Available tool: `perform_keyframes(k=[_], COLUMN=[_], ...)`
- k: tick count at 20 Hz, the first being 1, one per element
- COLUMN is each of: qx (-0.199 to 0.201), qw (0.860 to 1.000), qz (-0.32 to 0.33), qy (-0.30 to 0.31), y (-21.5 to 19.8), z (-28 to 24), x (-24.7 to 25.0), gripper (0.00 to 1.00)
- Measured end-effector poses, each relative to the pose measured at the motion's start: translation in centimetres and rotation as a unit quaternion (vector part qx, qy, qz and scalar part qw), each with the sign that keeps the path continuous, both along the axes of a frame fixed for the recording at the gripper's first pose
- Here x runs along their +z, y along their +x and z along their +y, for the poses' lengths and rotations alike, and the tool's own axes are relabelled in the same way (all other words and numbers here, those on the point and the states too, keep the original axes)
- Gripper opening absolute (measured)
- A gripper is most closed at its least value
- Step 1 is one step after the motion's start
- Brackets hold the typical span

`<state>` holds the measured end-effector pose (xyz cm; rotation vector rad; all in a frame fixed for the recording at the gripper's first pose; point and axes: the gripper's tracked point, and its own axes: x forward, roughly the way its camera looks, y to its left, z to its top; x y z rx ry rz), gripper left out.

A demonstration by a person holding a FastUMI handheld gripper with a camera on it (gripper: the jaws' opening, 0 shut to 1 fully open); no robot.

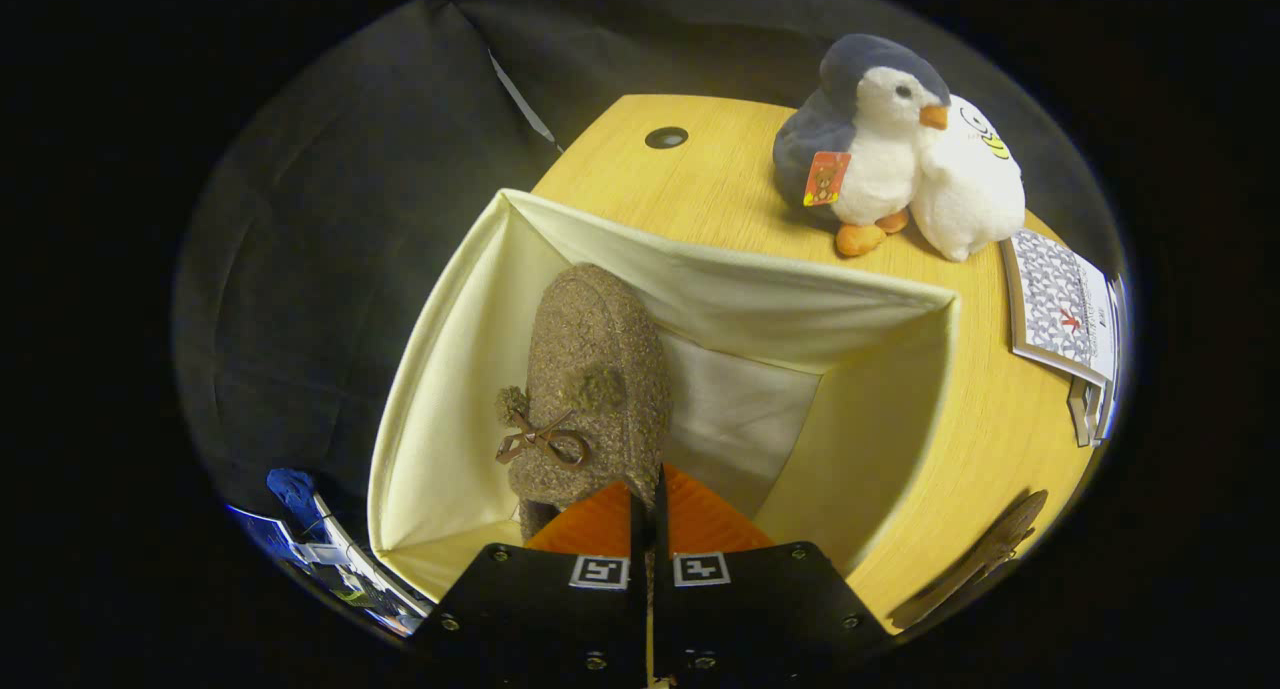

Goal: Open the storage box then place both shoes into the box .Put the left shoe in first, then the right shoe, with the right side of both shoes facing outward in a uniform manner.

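A brown fuzzy shoe [598, 369] with a small bow and pompoms hangs toe-forward inside the open cream fabric storage box [440, 369], near its left wall. My gripper [648, 491] is shut on the shoe's heel edge, the two fingers pressed close together with only a thin slit between them. The shoe's sole is hidden, so I cannot tell whether it touches the box floor. A second brown shoe [985, 554] lies on the wooden table [700, 179], to the right of the box and level with my fingers.
Beyond the box stand a penguin plush [865, 144] and a white plush [965, 194]. Printed booklets [1060, 309] lie to the right of the box. The table has a round cable hole [666, 137] at the back.
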<state>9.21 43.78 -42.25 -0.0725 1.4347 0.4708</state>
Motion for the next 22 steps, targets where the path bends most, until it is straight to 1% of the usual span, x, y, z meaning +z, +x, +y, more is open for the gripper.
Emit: perform_keyframes(k=[2, 3, 4, 5, 6, 7, 8, 9, 10, 12, 13, 15, 16, 19, 20, 22], qx=[0.000, -0.001, -0.004, -0.008, -0.013, -0.017, -0.020, -0.019, -0.017, -0.014, -0.014, -0.016, -0.018, -0.025, -0.028, -0.034], qw=[1.000, 1.000, 1.000, 1.000, 1.000, 0.999, 0.998, 0.998, 0.997, 0.996, 0.995, 0.993, 0.992, 0.990, 0.989, 0.988], qz=[0.002, 0.001, 0.000, -0.008, -0.006, -0.001, 0.003, 0.003, 0.000, -0.011, -0.012, -0.012, -0.014, -0.030, -0.037, -0.047], qy=[-0.005, 0.001, 0.008, 0.009, 0.026, 0.039, 0.052, 0.064, 0.071, 0.086, 0.096, 0.114, 0.123, 0.138, 0.140, 0.142], y=[-0.2, -0.2, -0.3, 0.0, 0.1, -0.1, -0.3, -0.5, -0.6, -0.7, -1.0, -1.3, -1.4, -1.4, -1.2, -1.4], z=[0.2, 0.6, 0.8, 0.7, 1.1, 1.2, 1.3, 1.2, 1.0, 0.3, 0.0, -1.0, -1.6, -4.4, -5.5, -7.9], x=[-0.6, -0.6, -0.2, 0.3, 1.1, 2.0, 3.0, 4.0, 5.0, 7.0, 8.1, 10.3, 11.3, 13.9, 14.7, 15.8], gripper=[0.04, 0.08, 0.18, 0.21, 0.24, 0.30, 0.43, 0.51, 0.61, 0.74, 0.77, 0.79, 0.90, 0.91, 0.98, 0.98])
